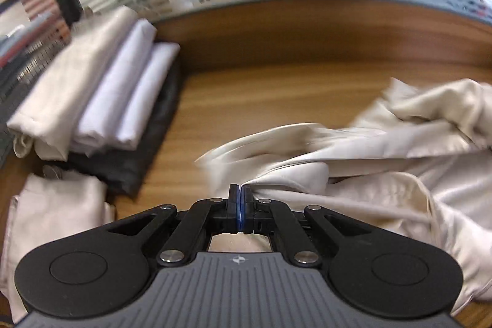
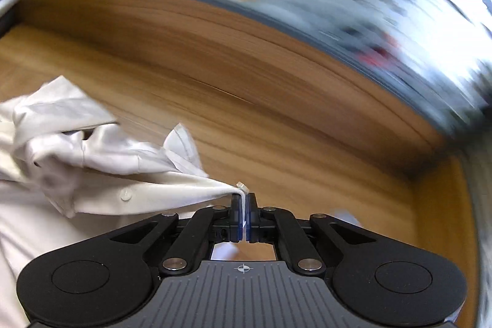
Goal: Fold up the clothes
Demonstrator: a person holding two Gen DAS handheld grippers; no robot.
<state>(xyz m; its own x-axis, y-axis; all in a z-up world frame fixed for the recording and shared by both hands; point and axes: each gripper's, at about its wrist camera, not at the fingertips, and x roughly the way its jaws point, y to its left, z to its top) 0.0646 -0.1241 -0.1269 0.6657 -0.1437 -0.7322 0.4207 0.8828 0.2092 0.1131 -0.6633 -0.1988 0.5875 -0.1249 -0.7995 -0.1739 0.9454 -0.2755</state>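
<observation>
step: spreading shirt | my left gripper [image 1: 239, 189] pinches the cream shirt [image 1: 384, 174], cloth trailing right | my right gripper [image 2: 244, 199] pinches its edge, cloth trailing left | shirt spans between them over the table [image 1: 261, 100]

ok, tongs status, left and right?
Left tongs: shut on the cream shirt.
Right tongs: shut on a white fabric edge, apparently the same shirt.

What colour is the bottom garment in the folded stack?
Dark grey, near black; the left wrist view shows it best.
</observation>
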